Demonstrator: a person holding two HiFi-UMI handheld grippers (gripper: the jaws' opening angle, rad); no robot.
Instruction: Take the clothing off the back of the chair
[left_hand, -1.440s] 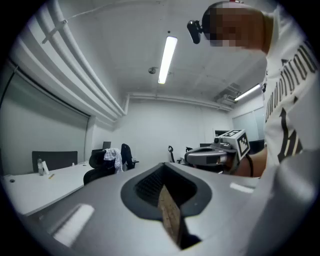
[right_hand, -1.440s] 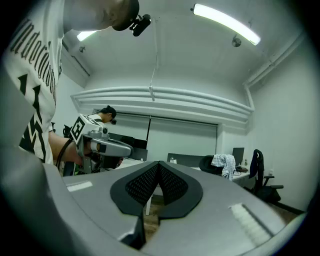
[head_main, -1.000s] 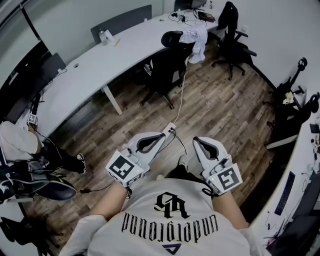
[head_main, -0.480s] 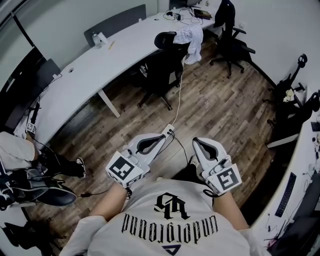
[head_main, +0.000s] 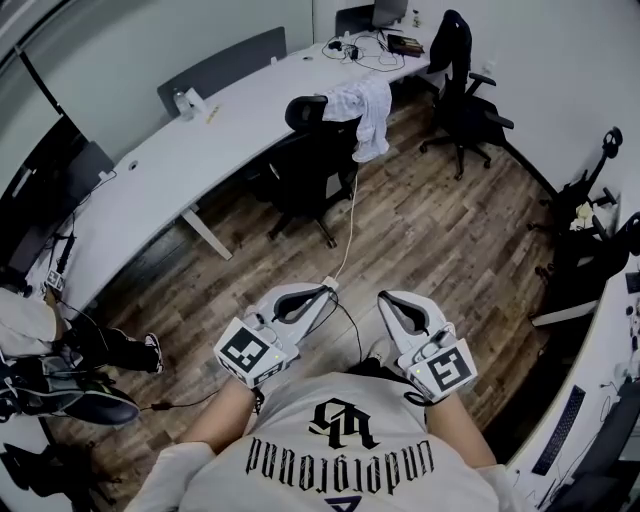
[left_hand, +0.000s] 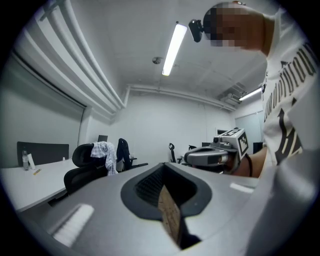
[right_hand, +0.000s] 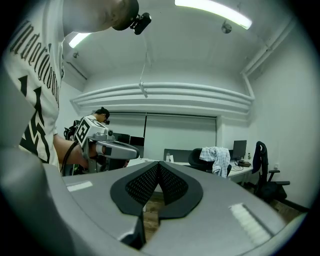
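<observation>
The head view is taken up at its far left by the legs and shoes of a seated person (head_main: 45, 345). A long white desk (head_main: 150, 175) is set diagonally toward the far wall, and a bottle (head_main: 183, 100) is stood on it. The clothing (head_main: 365, 110), a pale checked garment, is draped over the back of a black chair (head_main: 305, 165) beside the desk, well apart from both grippers. The wood floor (head_main: 430, 230) between is crossed by a white cable (head_main: 347, 225), led to a power strip (head_main: 328, 283) near the left gripper (head_main: 318, 293). Its jaws are pressed together, empty. The right gripper (head_main: 388, 300) is likewise closed on nothing. A second black chair (head_main: 460, 85) is placed farther right, and dark equipment (head_main: 590, 205) is stacked along the right wall.
</observation>
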